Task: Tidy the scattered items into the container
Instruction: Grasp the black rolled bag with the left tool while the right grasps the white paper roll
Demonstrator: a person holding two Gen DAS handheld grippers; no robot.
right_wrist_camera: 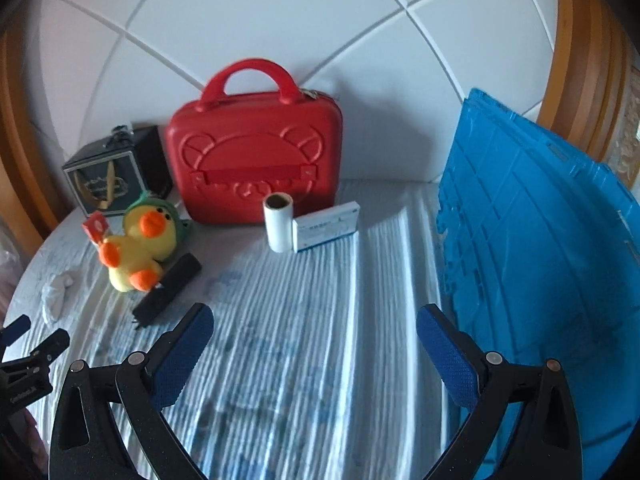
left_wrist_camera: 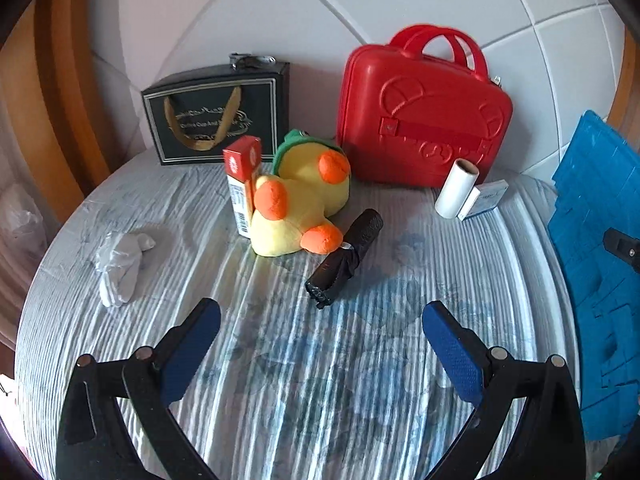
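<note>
Both tongs — left tongs (left_wrist_camera: 321, 322) and right tongs (right_wrist_camera: 315, 322) — are being held spread and empty, while the plush duck (left_wrist_camera: 298, 200) — judged soft, light — is best pinched at its body.

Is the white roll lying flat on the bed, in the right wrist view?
No, the white roll stands upright on its end, its open cardboard core facing up, beside the small white-and-blue box.

The blue crate (right_wrist_camera: 532, 248) runs off the right edge in both views, the toy duck (left_wrist_camera: 298, 196) hides the lower part of the red carton (left_wrist_camera: 240, 184), and print on the small white box (right_wrist_camera: 326, 226) is too blurred to read.
</note>
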